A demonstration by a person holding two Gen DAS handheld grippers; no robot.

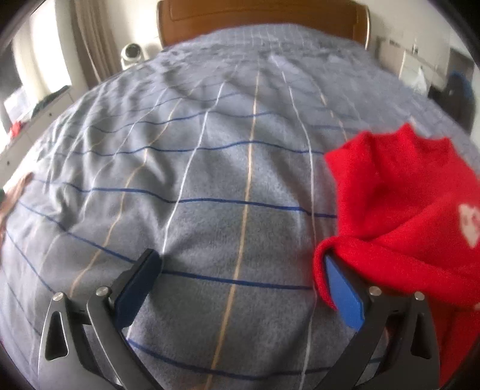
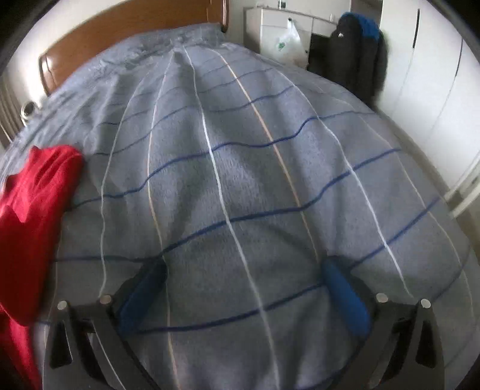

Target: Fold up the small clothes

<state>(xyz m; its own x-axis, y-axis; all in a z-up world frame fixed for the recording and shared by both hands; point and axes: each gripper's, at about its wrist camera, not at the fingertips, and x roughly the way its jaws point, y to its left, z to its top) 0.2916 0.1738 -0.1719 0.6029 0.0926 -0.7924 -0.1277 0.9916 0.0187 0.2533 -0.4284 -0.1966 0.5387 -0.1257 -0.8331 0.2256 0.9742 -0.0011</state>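
Observation:
A small red garment (image 1: pixel 402 216) with a white patch lies bunched on the grey striped bedspread (image 1: pixel 210 180), at the right of the left wrist view. My left gripper (image 1: pixel 240 267) is open; a fold of the red cloth drapes over its right finger (image 1: pixel 345 297), the left finger is free. In the right wrist view the same red garment (image 2: pixel 33 216) lies at the far left. My right gripper (image 2: pixel 243 279) is open and empty over the bedspread (image 2: pixel 255 180), apart from the garment.
A wooden headboard (image 1: pixel 261 18) closes the far end of the bed. A white cabinet with a plastic bag (image 2: pixel 288 36) and a dark jacket (image 2: pixel 354 51) stand beyond the bed's right side. A small white device (image 1: pixel 132 54) sits by the curtain.

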